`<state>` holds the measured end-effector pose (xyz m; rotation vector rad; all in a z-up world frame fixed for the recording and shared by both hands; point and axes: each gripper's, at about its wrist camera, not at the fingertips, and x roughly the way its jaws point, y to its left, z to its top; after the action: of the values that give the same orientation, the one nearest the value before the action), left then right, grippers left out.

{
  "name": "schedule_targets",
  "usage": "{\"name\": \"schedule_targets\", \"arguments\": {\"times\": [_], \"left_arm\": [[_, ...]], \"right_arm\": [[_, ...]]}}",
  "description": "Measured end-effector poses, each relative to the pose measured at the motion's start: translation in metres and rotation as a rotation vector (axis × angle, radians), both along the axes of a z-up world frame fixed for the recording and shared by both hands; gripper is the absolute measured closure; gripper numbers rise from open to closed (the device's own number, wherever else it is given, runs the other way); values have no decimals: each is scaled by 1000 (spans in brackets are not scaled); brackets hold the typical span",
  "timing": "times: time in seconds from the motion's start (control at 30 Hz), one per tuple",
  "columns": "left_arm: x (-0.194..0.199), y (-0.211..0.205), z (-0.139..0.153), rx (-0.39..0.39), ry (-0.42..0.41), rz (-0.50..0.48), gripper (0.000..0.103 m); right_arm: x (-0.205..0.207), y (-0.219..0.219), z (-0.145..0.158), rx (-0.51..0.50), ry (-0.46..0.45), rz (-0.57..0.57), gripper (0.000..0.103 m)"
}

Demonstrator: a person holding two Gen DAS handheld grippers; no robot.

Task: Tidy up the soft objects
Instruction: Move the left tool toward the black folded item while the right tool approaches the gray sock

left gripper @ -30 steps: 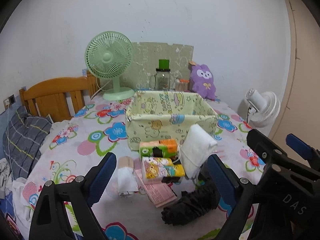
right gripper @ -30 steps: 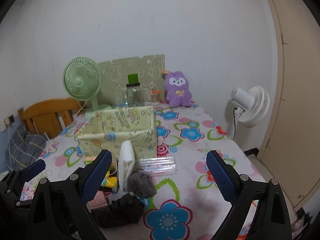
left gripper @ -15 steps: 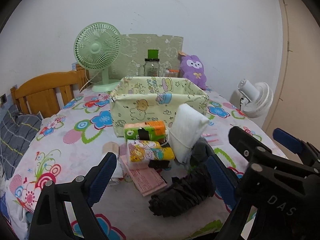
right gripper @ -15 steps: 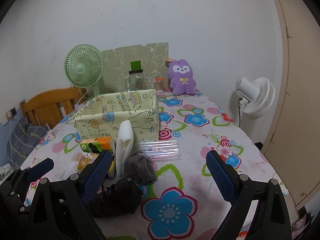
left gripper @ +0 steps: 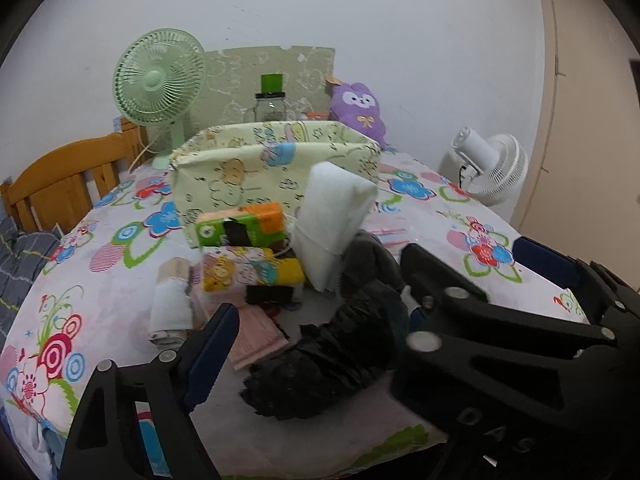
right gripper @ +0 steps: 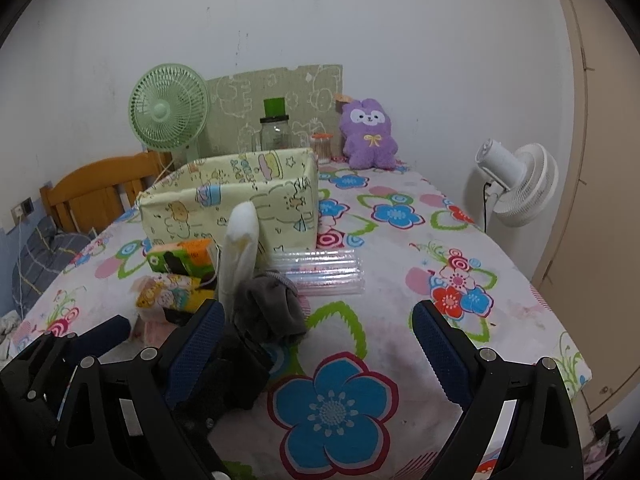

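A pale yellow fabric storage box (left gripper: 276,160) stands mid-table; it also shows in the right wrist view (right gripper: 236,208). In front of it lie a white folded pad (left gripper: 332,216), a green-orange tissue pack (left gripper: 240,226), a yellow cartoon tissue pack (left gripper: 252,270), a rolled white cloth (left gripper: 170,312), a pink packet (left gripper: 256,338), a grey cloth (right gripper: 268,308) and a crumpled black cloth (left gripper: 324,364). My left gripper (left gripper: 316,344) is open just above the black cloth. My right gripper (right gripper: 316,344) is open and empty beside the pile, over the tablecloth.
A green desk fan (left gripper: 160,84), a glass jar with green lid (left gripper: 272,100) and a purple plush (right gripper: 370,134) stand at the back. A clear plastic case (right gripper: 320,272) lies right of the pile. A white floor fan (right gripper: 516,184) and wooden chair (left gripper: 68,184) flank the table.
Both grippers have moved lower and closer to the pile. The right gripper's body now covers the right side of the left wrist view. Both stay open.
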<state>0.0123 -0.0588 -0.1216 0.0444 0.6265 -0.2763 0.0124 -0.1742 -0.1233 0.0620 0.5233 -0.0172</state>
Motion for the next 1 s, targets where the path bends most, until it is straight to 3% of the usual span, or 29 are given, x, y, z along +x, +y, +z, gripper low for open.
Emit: {"name": "schedule_targets", "arguments": {"times": [0.33, 0.7, 1.0], "left_arm": [[10, -9, -14, -6, 59, -31, 36], [14, -10, -17, -23, 84, -49, 66], [15, -2, -5, 10, 41, 11, 69]], "right_arm": [[10, 7, -10, -15, 30, 32, 7], [16, 7, -13, -6, 39, 44, 6], [22, 14, -5, 10, 23, 85, 7]]}}
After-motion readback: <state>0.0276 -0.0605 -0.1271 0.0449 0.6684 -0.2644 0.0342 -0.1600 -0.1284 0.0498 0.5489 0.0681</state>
